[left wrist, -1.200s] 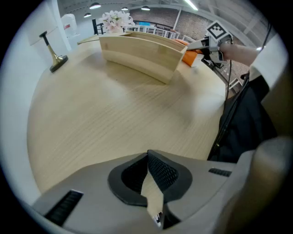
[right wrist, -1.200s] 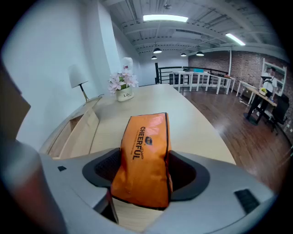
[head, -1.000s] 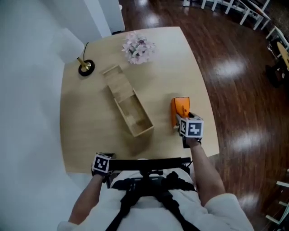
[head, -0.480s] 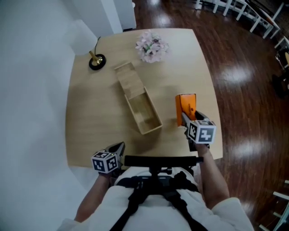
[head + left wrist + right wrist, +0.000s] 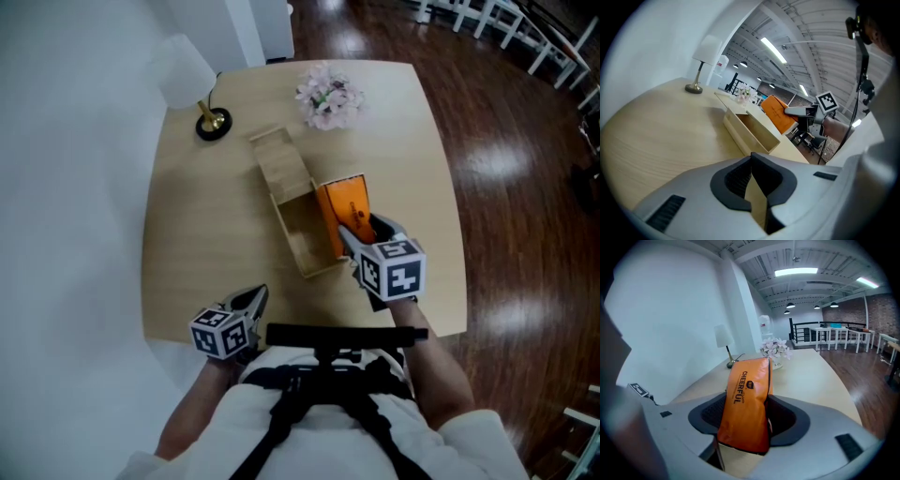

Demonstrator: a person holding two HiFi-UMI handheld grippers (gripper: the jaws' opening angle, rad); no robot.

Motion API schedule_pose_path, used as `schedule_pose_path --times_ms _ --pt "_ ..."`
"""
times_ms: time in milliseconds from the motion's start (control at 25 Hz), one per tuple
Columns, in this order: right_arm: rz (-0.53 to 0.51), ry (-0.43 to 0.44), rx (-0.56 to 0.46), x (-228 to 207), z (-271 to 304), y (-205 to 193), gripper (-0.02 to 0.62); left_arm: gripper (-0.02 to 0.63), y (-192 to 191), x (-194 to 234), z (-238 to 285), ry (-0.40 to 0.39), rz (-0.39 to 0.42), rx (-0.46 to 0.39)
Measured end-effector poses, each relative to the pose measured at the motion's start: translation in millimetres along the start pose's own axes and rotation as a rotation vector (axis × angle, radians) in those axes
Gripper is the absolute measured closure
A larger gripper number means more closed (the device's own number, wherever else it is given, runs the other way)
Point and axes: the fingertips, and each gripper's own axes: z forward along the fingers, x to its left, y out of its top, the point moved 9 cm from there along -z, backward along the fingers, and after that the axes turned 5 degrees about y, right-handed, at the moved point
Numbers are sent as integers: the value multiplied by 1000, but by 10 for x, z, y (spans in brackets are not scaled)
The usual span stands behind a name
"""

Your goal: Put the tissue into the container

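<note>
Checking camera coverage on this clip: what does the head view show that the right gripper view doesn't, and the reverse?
Only the head view: the wooden container with its open part, the orange tissue pack at that part's right side, and the left gripper near the table's front edge. Only the right gripper view: the right gripper shut on both sides of the pack, and the word CHEERFUL printed on it. Both: the pack, the lamp, the flowers, the table.

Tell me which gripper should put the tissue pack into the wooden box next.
Right. The right gripper clamps the orange tissue pack by the open wooden box; the left gripper is shut, empty, at the near edge of the table.
</note>
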Motion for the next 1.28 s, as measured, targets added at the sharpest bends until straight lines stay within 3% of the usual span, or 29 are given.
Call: schedule_pose_path --times_ms 320,680,1280 --pt "-50 76 68 367 330 -11 327 612 273 -55 -219 17 36 -136" --pt "-68 94 180 564 711 -131 327 612 401 -158 -286 -37 132 -160" --pt "-63 13 285 488 1027 -357 278 612 458 -174 -316 -41 101 -223"
